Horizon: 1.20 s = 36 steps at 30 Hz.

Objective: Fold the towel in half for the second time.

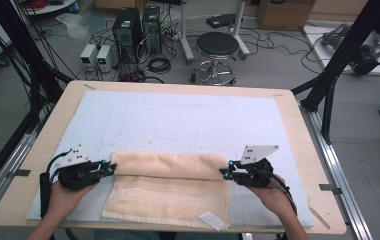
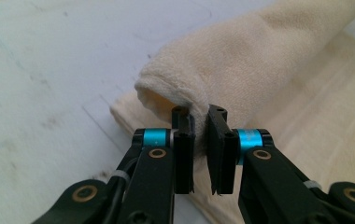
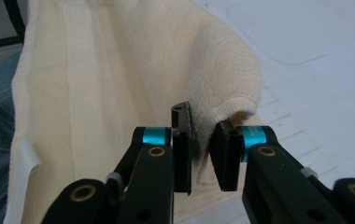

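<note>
A cream towel lies on the pale mat near the table's front, its far part folded toward me into a soft roll. My left gripper is at the roll's left end, and in the left gripper view the jaws pinch the towel at its folded edge. My right gripper is at the roll's right end. In the right gripper view its jaws hold a pinch of the towel, with cloth filling the narrow gap between the pads.
A small white tag sticks out at the towel's near right corner. The wooden table rims the mat on all sides. Beyond the far edge stand a stool, computer cases and black frame legs.
</note>
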Motion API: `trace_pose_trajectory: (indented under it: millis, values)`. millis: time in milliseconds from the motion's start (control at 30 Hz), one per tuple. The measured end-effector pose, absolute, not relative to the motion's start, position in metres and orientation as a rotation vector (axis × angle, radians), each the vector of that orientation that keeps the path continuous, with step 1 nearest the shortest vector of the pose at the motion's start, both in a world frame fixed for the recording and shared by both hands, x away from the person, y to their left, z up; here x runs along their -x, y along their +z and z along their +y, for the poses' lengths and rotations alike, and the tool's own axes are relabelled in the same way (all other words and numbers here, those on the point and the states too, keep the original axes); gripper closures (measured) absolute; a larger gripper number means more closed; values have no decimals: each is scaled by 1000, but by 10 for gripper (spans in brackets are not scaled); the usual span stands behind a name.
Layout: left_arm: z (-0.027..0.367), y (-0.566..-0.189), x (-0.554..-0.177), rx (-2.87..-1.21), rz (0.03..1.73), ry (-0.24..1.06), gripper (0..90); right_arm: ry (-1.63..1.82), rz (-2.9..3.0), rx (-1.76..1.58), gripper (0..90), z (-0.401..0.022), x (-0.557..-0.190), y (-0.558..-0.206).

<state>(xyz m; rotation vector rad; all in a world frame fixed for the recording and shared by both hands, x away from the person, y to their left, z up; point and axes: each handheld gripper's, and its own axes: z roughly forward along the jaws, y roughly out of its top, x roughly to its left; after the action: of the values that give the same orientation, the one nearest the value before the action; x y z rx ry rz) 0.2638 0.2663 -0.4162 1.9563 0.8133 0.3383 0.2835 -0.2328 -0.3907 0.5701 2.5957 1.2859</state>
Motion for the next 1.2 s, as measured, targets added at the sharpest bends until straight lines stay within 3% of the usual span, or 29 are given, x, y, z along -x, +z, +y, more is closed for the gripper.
trace_pose_trajectory:
  millis: [133, 233, 533, 733, 900, 1067, 1200]
  values:
    - [273, -422, -256, -2006, 812, 320, 727, 1247, 2604, -602, 654, -238, -279, -398]
    - [279, -419, -253, -1995, 823, 339, 692, 1252, 2576, -642, 621, -248, -281, -395]
    - [263, -402, -274, -2007, 771, 334, 418, 1284, 2558, -674, 447, -238, -302, -390]
    - [251, -404, -300, -2042, 777, 265, 319, 1243, 2658, -662, 460, -223, -314, -398]
    - [250, -412, -307, -2068, 796, 183, 380, 1251, 2730, -649, 568, -220, -319, -404]
    - [254, -412, -299, -2073, 739, 186, 699, 1235, 2768, -591, 766, -217, -315, -403]
    - [257, -406, -289, -2051, 705, 217, 794, 1252, 2756, -559, 818, -216, -307, -397]
